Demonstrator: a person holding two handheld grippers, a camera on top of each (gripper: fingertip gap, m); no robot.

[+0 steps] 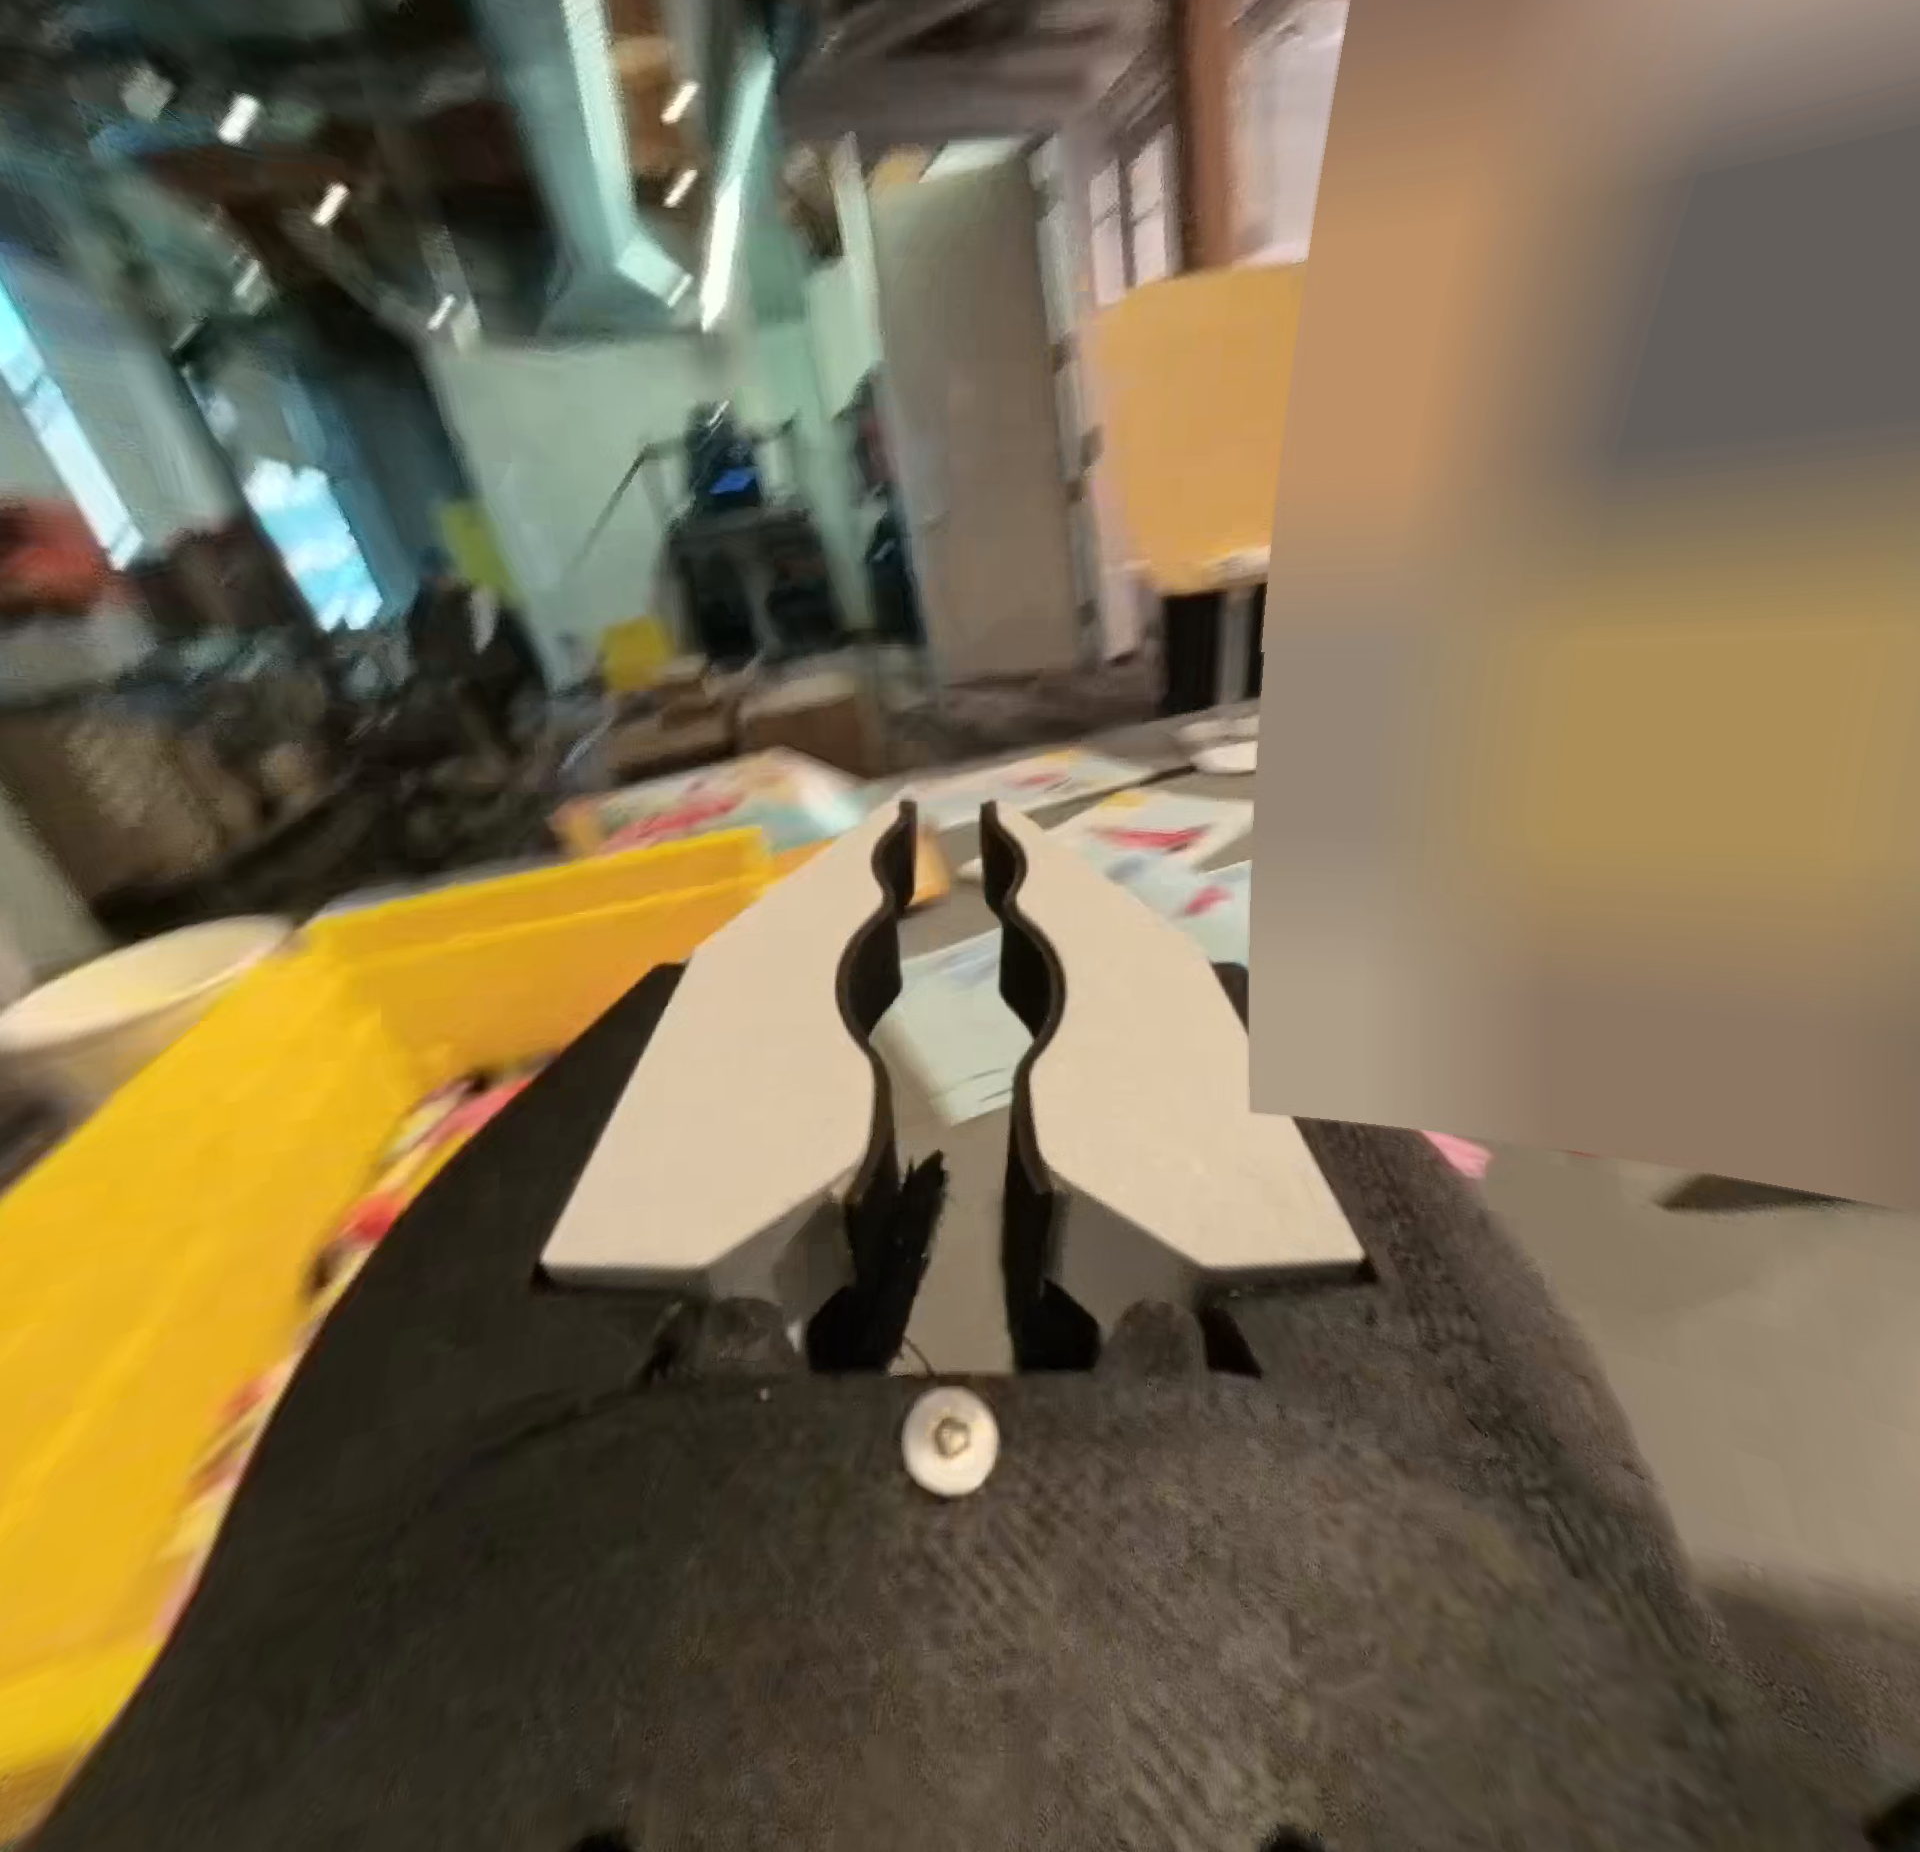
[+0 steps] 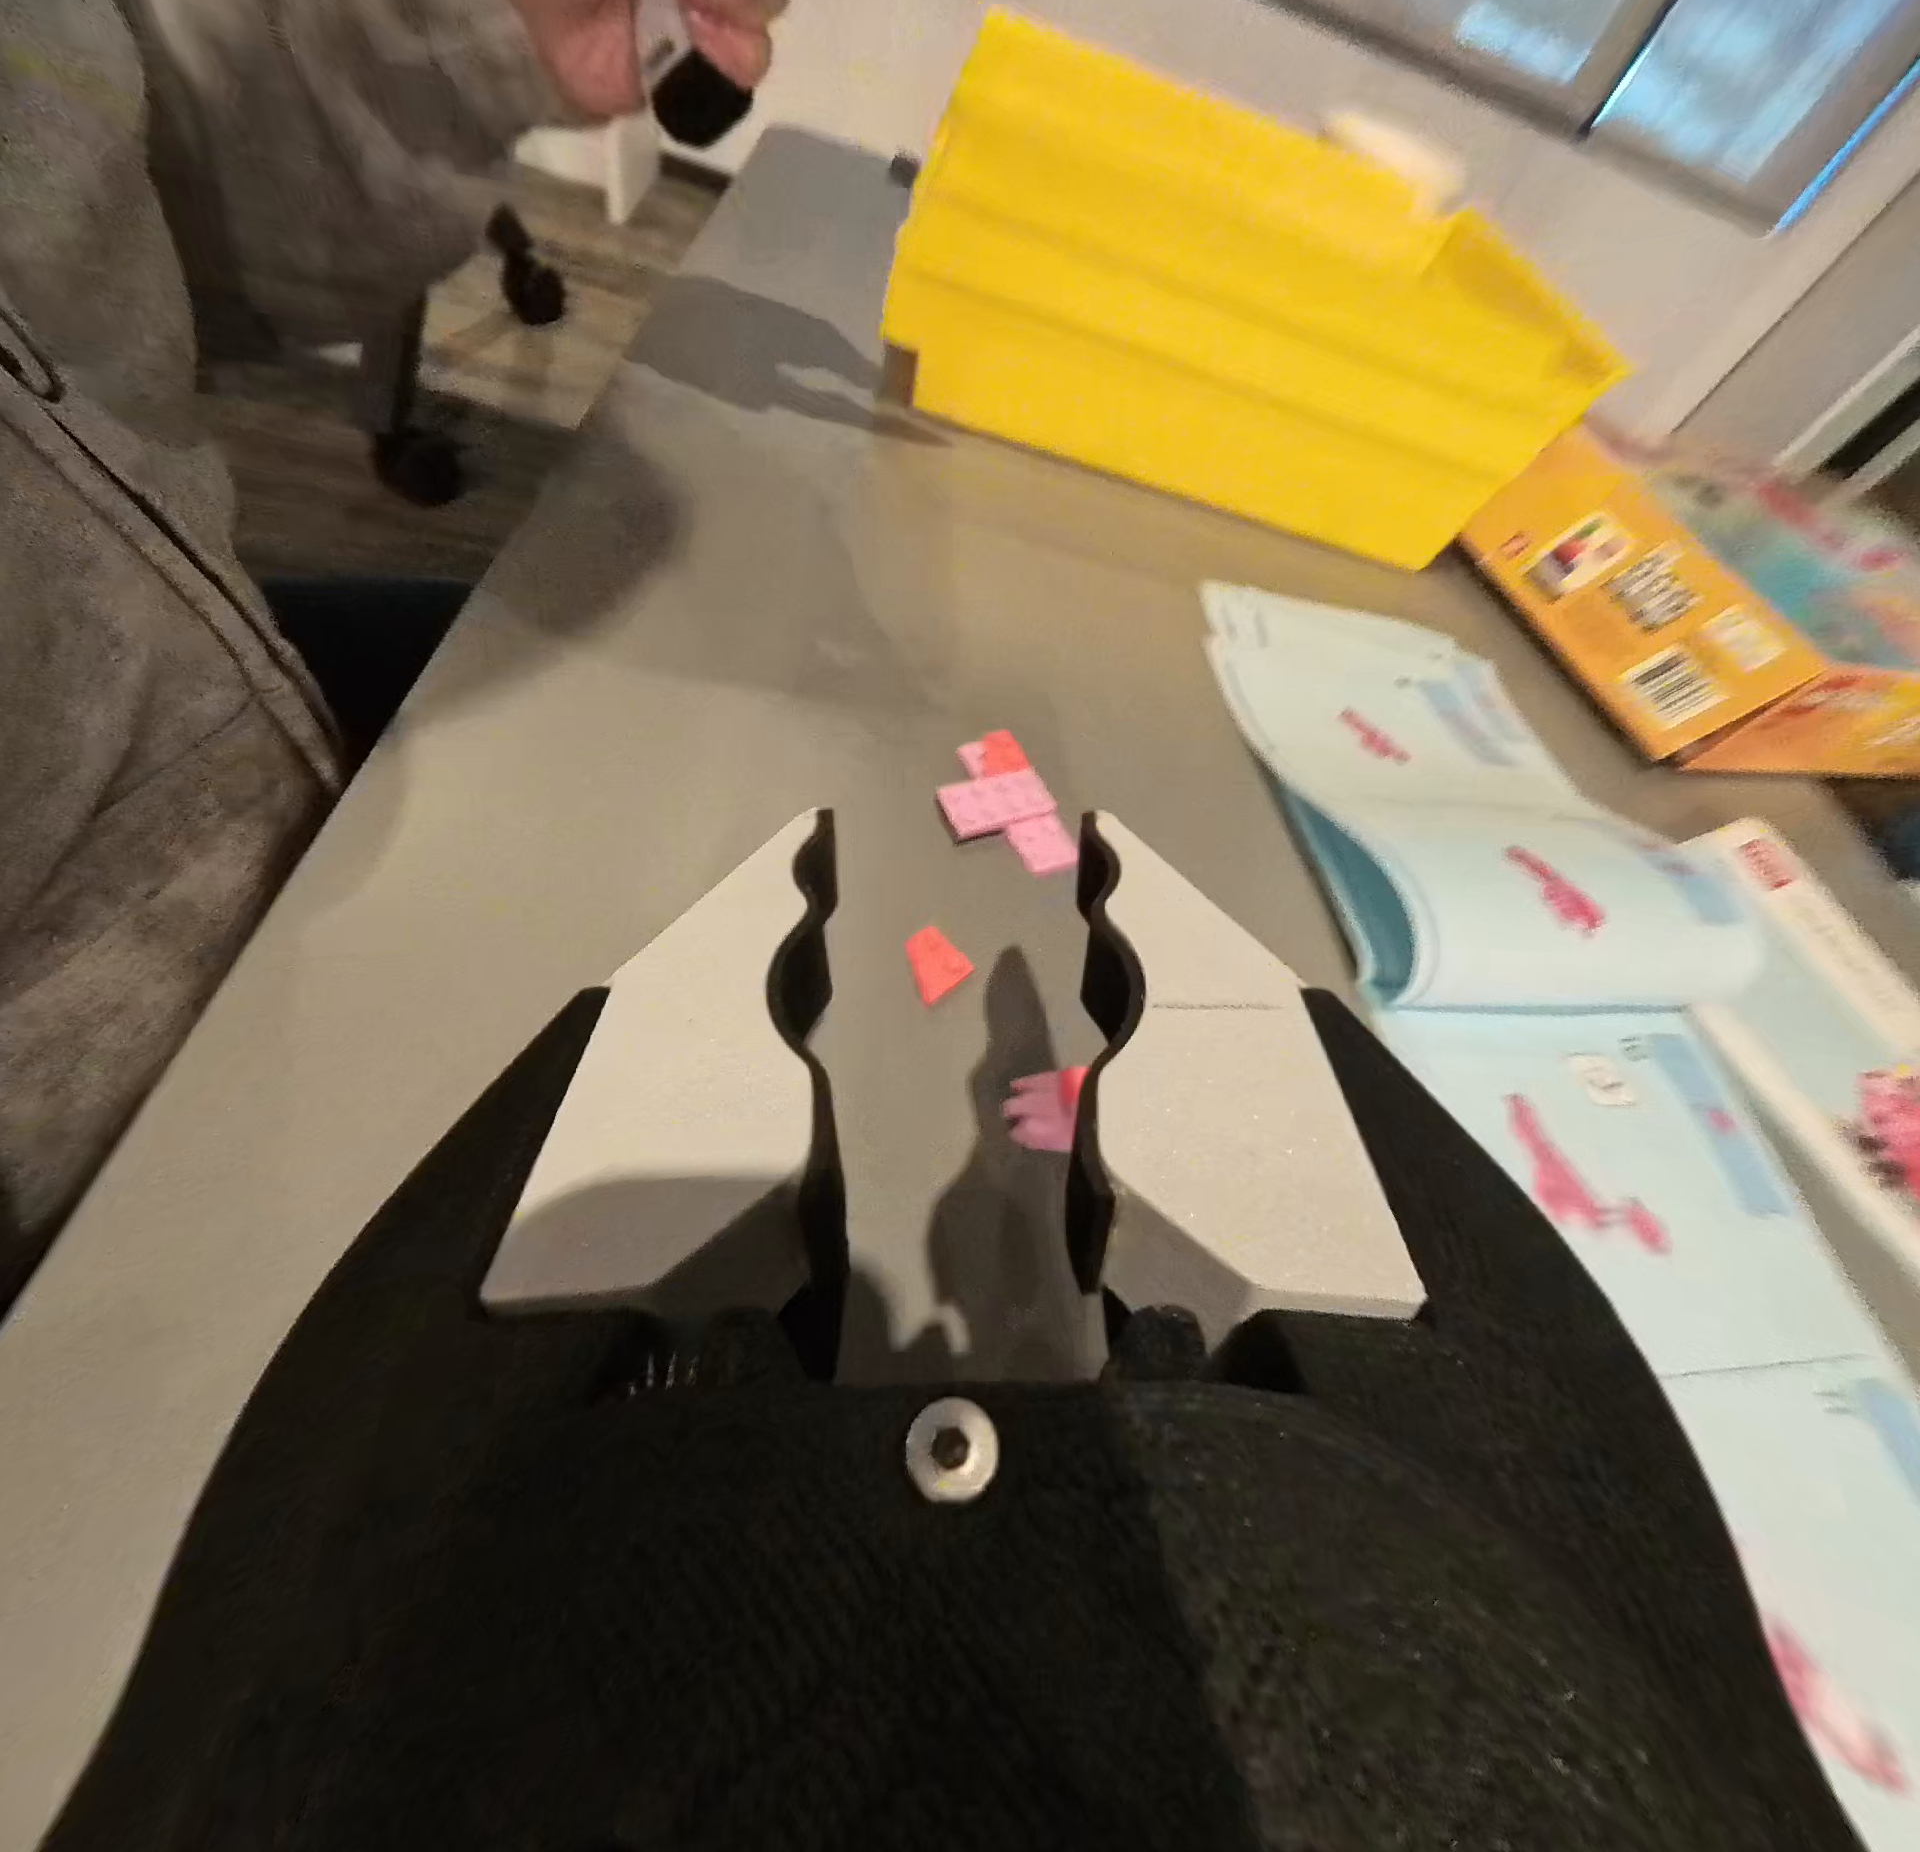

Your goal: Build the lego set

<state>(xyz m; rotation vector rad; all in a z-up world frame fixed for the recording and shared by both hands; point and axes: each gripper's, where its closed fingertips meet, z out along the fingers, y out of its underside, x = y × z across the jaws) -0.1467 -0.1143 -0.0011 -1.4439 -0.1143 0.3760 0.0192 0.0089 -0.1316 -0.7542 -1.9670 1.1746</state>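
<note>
Landmark for all positions: the yellow bin at the far side of the grey table.

Right gripper: tongs spread wide, nothing between them, held above the table and pointing toward the bin. Left gripper: tongs at a narrow gap, nothing held; table and paper show through the gap. It is raised and looks out across the room, with the bin at its left.

Task pieces, right wrist view:
- Small assembly of pink plates with a red piece on its far end, flat on the table, nearer the camera than the bin.
- Single red wedge plate, loose, nearer still, seen between the right tongs.
- Pink piece with red, partly hidden behind the inner edge of one right finger; shape not clear.

Print and writing: orange set box lies just right of the bin, with a barcode patch and small pictures on its side; the text is blurred. Open instruction booklet, pale blue pages with pink model pictures, lies nearer than the box; its print is too small and smeared to read.

Hard to make out: both views are motion-blurred. A hand at the top edge, left of the bin, grips a black-and-white handle, cut off by the frame. Bin contents are only red and pink smears in the left wrist view. A pale round bowl-like object sits beyond the bin, cut off at the left edge.
</note>
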